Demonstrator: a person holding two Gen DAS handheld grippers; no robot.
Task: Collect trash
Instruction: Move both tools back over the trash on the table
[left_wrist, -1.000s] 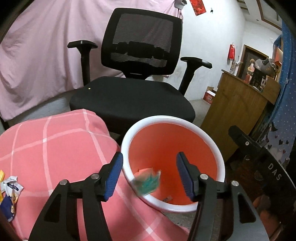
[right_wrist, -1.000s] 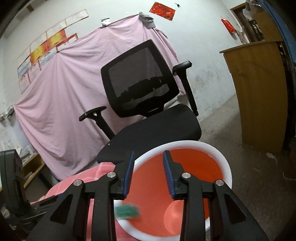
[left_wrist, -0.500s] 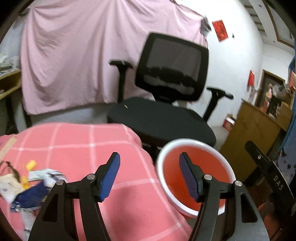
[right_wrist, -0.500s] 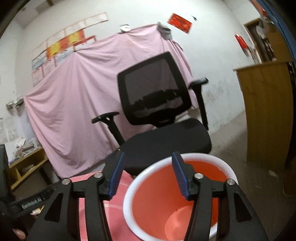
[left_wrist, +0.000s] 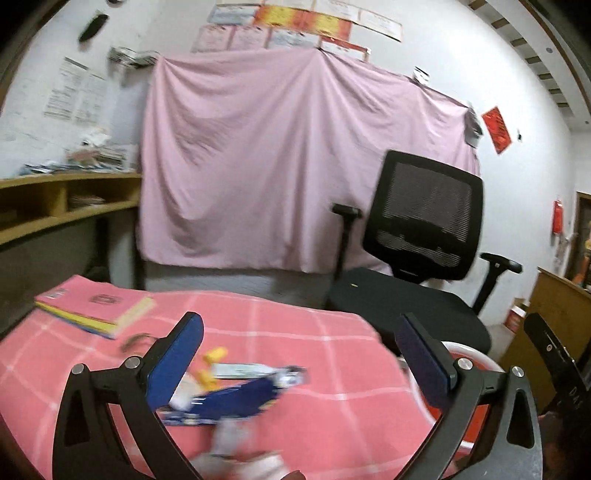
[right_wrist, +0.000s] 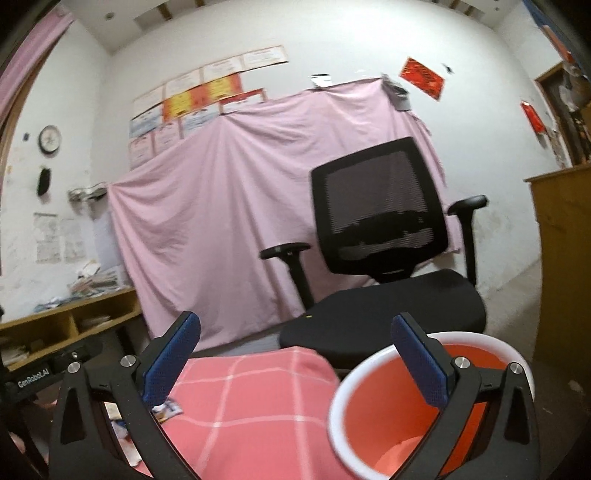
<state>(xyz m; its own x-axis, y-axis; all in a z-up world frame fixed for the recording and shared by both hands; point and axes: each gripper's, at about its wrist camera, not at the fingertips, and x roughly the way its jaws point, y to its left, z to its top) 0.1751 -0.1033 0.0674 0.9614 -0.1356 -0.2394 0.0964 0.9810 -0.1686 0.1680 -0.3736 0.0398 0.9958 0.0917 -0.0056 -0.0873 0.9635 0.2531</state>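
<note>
Left gripper (left_wrist: 298, 350): jaws opening, empty, now swinging from the bin (right_wrist: 428, 402) to wrappers (left_wrist: 236, 391) near the table's (left_wrist: 325, 332) front edge. Right gripper (right_wrist: 295, 349): jaws opening, empty, over the bin after its drop.

pink checked tablecloth (left_wrist: 295, 332) bears wrappers (left_wrist: 236, 398) and a pink book (left_wrist: 92, 306).

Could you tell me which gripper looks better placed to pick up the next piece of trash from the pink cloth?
Probably left: the left gripper, opening and empty, faces the wrappers; the right gripper faces the bin.
</note>
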